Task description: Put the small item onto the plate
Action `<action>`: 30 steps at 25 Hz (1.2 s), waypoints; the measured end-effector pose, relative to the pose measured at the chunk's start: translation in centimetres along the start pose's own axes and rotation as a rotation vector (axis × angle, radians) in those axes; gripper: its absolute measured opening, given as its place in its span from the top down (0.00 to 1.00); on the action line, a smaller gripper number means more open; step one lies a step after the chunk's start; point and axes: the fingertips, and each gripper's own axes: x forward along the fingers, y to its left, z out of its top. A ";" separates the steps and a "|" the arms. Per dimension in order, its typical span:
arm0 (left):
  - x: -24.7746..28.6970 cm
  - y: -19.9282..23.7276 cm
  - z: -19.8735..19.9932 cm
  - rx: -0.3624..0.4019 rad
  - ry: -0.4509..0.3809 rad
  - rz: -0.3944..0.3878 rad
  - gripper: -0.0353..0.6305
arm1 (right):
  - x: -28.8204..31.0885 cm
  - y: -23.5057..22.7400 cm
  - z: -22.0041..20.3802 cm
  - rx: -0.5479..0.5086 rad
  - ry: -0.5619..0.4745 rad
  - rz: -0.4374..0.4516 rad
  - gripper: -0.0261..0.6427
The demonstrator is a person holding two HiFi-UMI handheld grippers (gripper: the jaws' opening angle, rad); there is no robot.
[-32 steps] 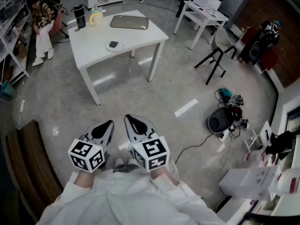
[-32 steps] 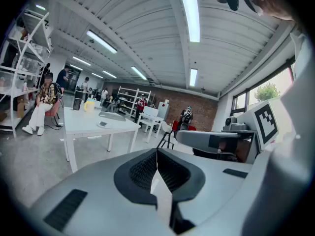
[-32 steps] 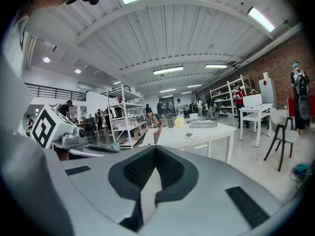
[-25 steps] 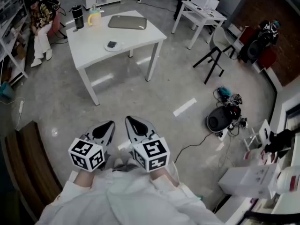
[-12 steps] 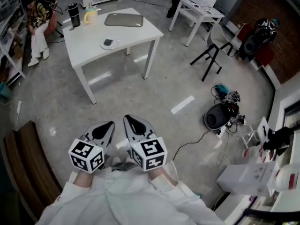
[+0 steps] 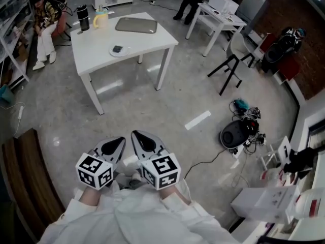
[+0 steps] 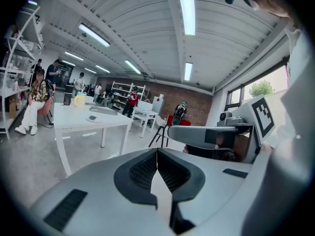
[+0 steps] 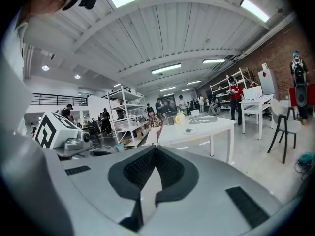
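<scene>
A white table (image 6: 101, 50) stands far ahead on the grey floor. On it lies a small white plate (image 6: 122, 53) with a small dark item (image 6: 117, 49) on top. The plate (image 7: 92, 118) and table also show small in the left gripper view, and the plate (image 8: 188, 130) in the right gripper view. My left gripper (image 6: 116, 143) and right gripper (image 6: 138, 137) are held side by side close to my body, well short of the table. Both are shut with nothing between their jaws, as the left gripper (image 7: 157, 154) and right gripper (image 8: 155, 151) show in their own views.
A black tumbler (image 6: 83, 17), a yellow mug (image 6: 100, 19) and a flat grey case (image 6: 136, 25) share the table. A seated person (image 6: 46, 22) is left of it. A black chair (image 6: 229, 67), a second desk (image 6: 218, 11) and a floor device with cables (image 6: 234, 134) lie right. A wooden bench (image 6: 28, 182) runs along the left.
Both grippers stay shut and side by side, sitting slightly lower in the head view. The view has shifted a little, and a person in red now stands by the far desk.
</scene>
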 end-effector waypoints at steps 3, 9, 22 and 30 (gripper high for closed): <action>0.2 -0.1 -0.3 -0.011 0.006 0.012 0.93 | 0.0 -0.1 -0.1 0.011 -0.002 0.025 0.94; 1.4 0.1 -0.2 -0.026 0.010 0.011 0.93 | 1.0 -1.3 -0.3 0.012 0.032 0.047 0.94; 7.0 8.0 2.9 -0.073 0.017 -0.036 0.93 | 9.8 -6.9 0.8 0.049 0.062 -0.028 0.94; 9.6 17.6 7.9 -0.093 0.013 -0.037 0.93 | 19.2 -9.1 4.7 0.083 0.031 -0.065 0.94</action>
